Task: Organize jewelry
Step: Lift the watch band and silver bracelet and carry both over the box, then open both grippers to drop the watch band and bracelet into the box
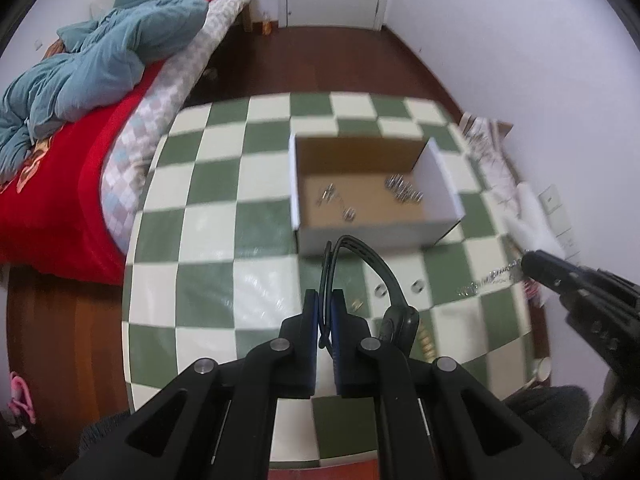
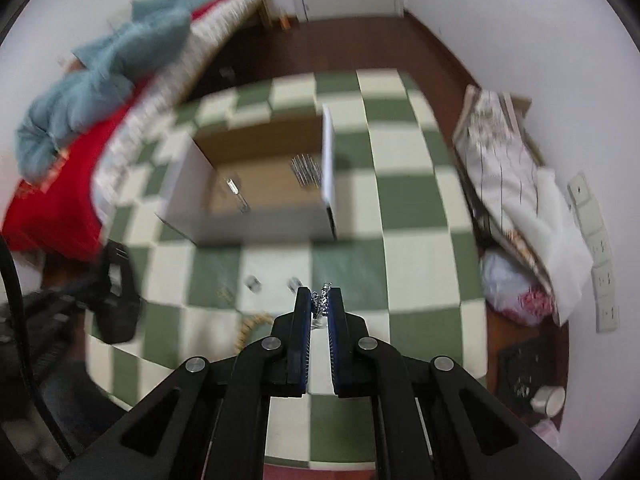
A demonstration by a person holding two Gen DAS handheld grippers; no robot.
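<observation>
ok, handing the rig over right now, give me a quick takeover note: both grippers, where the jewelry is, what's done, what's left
Left gripper: shut on a black watch, strap looped up toward the box.
Right gripper: shut on a silver chain, which hangs from its fingers above the table.
Box: open on the checkered table, with a few silver pieces already inside.
Left to do: drop the chain and watch in the box, then collect the two small silver pieces, a small gold piece and a beaded strand from the table.
</observation>
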